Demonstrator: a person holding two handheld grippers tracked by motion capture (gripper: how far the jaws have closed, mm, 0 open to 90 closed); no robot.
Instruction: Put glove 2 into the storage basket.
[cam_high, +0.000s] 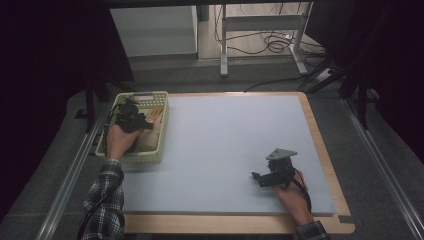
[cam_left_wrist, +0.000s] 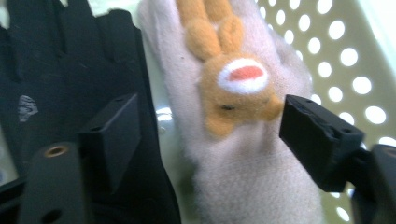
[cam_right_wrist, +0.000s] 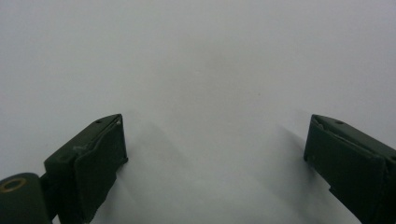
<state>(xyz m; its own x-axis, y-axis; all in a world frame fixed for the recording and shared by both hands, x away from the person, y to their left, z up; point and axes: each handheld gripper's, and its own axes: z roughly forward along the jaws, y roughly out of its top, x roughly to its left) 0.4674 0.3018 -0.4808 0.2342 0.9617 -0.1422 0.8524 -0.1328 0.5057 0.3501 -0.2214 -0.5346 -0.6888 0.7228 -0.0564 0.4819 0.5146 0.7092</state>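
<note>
We are reaching the left gripper (cam_left_wrist: 205, 140) into the basket (cam_high: 162, 132) at the worktop's (cam_high: 230, 145) left edge, its jaws standing wide apart on either side of the sock (cam_left_wrist: 243, 154), not yet closing on it. The sock is lying lengthwise along the jaws, rabbit face (cam_left_wrist: 236, 91) up, ears pointing away. We are resting the right gripper (cam_high: 264, 179) on the mat, jaws wide apart and holding nothing.

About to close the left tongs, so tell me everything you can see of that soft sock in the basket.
The sock is pale, fuzzy, fleece-like, with an orange animal face sewn on: long ears, white muzzle, red patch. It lies in the perforated yellow-green basket, beside a black glove. The left tongs stand open, straddling it.
</note>
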